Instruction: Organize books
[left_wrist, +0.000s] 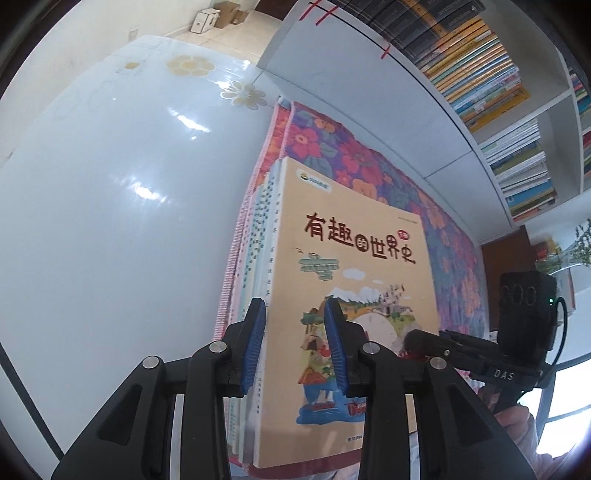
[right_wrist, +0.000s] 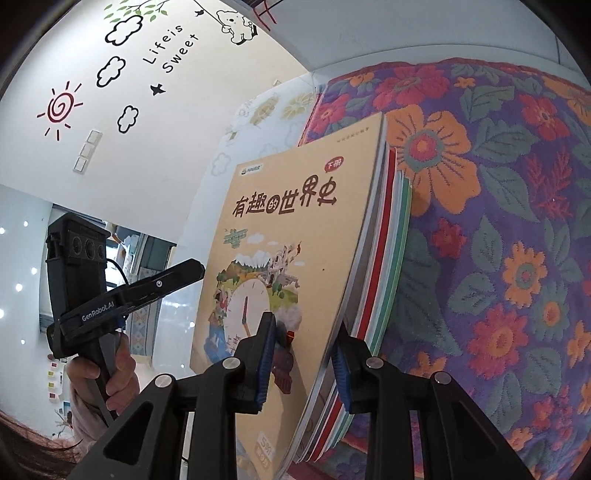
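Observation:
A stack of thin books (left_wrist: 351, 240) with a tan illustrated cover on top lies over a floral cloth (left_wrist: 369, 170). My left gripper (left_wrist: 294, 314) is shut on the stack's spine side, one blue pad on the cover and the other against the spines. In the right wrist view my right gripper (right_wrist: 304, 332) is shut on the same stack of books (right_wrist: 295, 206) at its page-edge side, above the floral cloth (right_wrist: 498, 221). Each view shows the other gripper at the opposite side. I cannot tell whether the stack rests on the cloth.
A white bookshelf (left_wrist: 424, 110) packed with books (left_wrist: 480, 74) stands just beyond the cloth. A glossy white tabletop (left_wrist: 110, 184) spreads to the left. Cardboard boxes (left_wrist: 207, 20) sit on the far floor. A person's hand (right_wrist: 118, 380) grips the left gripper's handle before a decorated wall (right_wrist: 129, 74).

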